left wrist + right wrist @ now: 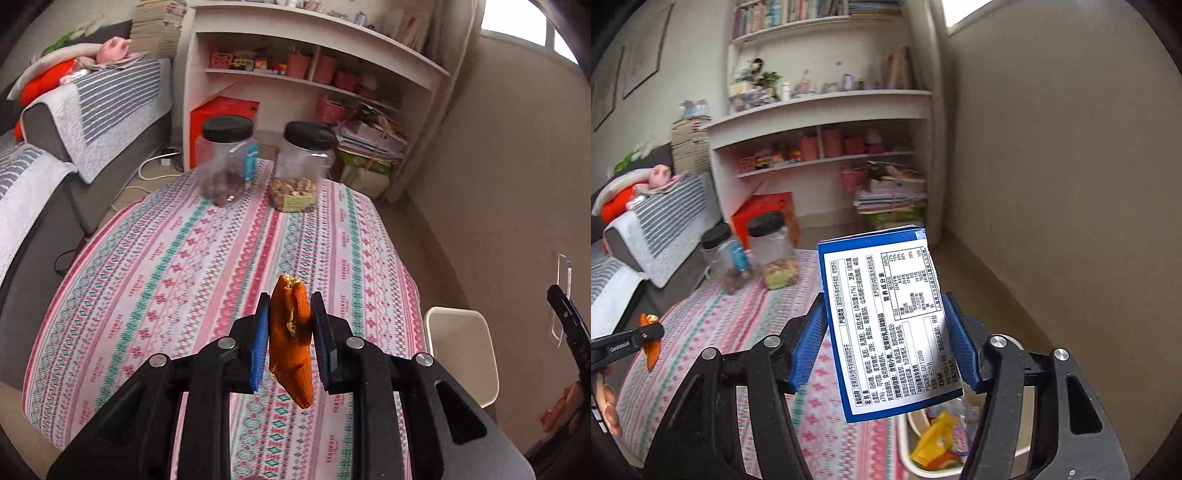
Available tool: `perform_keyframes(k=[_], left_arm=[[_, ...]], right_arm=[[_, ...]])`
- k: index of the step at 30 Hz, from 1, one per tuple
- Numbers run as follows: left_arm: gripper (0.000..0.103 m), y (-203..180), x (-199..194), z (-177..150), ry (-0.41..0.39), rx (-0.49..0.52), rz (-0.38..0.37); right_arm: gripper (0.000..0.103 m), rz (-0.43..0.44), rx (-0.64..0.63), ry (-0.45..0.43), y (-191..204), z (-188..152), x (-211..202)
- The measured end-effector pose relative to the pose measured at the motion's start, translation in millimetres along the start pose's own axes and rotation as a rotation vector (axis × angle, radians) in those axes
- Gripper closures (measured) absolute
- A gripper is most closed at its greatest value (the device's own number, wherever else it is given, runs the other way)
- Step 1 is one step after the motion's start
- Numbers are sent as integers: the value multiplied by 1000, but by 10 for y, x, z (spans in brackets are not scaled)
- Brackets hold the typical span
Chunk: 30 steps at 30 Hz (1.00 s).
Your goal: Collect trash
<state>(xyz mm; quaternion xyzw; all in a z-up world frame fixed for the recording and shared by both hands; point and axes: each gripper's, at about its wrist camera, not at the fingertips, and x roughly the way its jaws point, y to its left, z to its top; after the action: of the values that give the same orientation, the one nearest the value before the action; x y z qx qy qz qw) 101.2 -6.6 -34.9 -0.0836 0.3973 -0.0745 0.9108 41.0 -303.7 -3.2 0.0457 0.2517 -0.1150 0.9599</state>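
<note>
**Trash in hand: one peel, one box, bin below**

Orange peel point(291, 332): held by the left gripper point(290, 339), whose blue pads point(259, 343) are nearly closed and press its two faces. The peel is folded on itself, long axis running away from the camera, torn end pointing forward over the table point(184, 258), lower tip hanging free below the pads. It is lifted clear of the patterned cloth, presumably for carrying across to the bin.

Blue box point(882, 317): a flat snack carton clamped by the right gripper point(886, 332), jaws about half open and bearing on its two long edges. The printed label faces the camera; the long axis runs forward and up, tilted slightly left, top end pointing toward the shelves point(820, 122). The bottom end hangs over the bin point(912, 469), so the grip seems chosen to let it fall straight in.

Bin: white, standing on the floor just beside the table's right edge, already holding yellow wrappers point(938, 439).

Two jars point(266, 162): black-lidded, clear, standing at the far end of the table, well apart from both grippers; they hold nuts and do not look like trash.
</note>
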Motion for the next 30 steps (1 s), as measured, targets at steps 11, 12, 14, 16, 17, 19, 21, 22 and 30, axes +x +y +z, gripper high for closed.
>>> perform_keyframes(k=[11, 12, 14, 16, 17, 19, 21, 22, 30], left_arm=[[81, -1013, 404, -229, 96, 133, -150], [81, -1120, 444, -255, 110, 142, -167], [81, -1377, 513, -296, 128, 167, -195], [81, -1592, 560, -312, 141, 184, -224], [81, -1776, 592, -329, 155, 204, -255], [79, -2038, 620, -359, 169, 234, -289], [79, -2314, 657, -380, 188, 261, -344], [75, -2411, 677, -384, 208, 264, -377], [52, -2398, 549, -300, 156, 279, -337]], right_arm=[[11, -167, 283, -57, -1048, 114, -192], [11, -172, 306, -67, -1082, 121, -226], [10, -172, 356, -86, -1186, 133, -283], [9, -174, 388, -105, -1261, 124, -341], [9, -174, 394, -111, -1283, 118, -373], [9, -173, 399, -126, -1296, 125, -420], [8, -176, 402, -148, -1324, 141, -475], [7, -184, 401, -159, -1328, 157, -491], [7, -184, 361, -209, -1236, 207, -624]])
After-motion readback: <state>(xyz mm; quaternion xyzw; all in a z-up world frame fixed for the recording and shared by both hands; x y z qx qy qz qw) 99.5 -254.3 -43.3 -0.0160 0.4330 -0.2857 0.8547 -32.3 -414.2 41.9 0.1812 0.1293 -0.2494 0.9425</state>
